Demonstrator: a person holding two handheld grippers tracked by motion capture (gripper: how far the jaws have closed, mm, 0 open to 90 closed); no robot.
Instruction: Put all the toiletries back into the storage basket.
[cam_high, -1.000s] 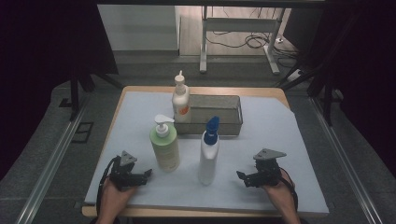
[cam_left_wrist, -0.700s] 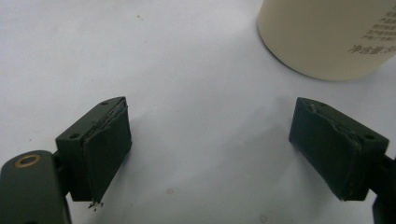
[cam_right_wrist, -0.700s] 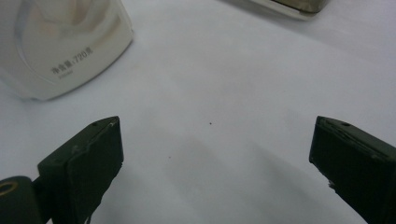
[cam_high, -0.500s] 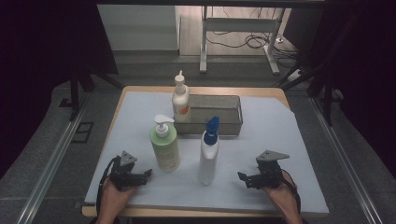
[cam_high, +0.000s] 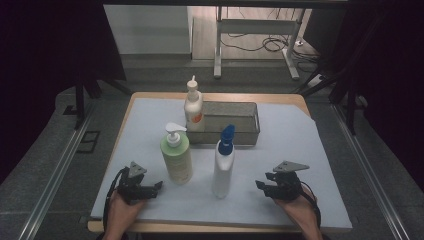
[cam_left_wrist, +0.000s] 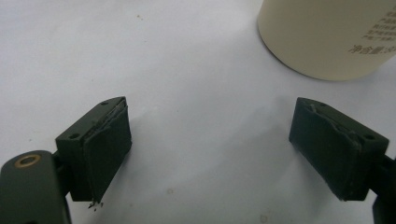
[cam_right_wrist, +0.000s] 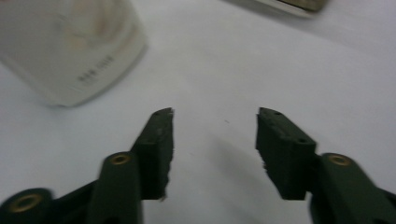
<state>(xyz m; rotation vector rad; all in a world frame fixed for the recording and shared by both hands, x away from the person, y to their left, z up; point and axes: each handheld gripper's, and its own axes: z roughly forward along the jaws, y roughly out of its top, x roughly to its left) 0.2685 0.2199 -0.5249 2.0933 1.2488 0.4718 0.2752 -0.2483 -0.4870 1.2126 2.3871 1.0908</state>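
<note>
A pale green pump bottle (cam_high: 176, 157) and a white bottle with a blue cap (cam_high: 223, 162) stand upright mid-table. My left gripper (cam_high: 154, 187) rests on the table left of the pump bottle, open wide with nothing between its jaws (cam_left_wrist: 210, 116). That bottle's base (cam_left_wrist: 331, 37) is ahead and to the right in the left gripper view. My right gripper (cam_high: 261, 185) lies right of the blue-capped bottle. Its jaws have just been closing and stand half open around bare table (cam_right_wrist: 215, 116). The white bottle (cam_right_wrist: 70, 46) is to their upper left.
A white bottle with an orange label and a nozzle tip (cam_high: 193, 107) stands at the left end of a grey mesh basket (cam_high: 240, 119) at the back. A white cloth (cam_high: 300, 150) covers the table. Rails run along both sides on the floor.
The right gripper's jaws stand closer together than a second ago. Both hands have stayed almost in place, and the bottles have not moved.
</note>
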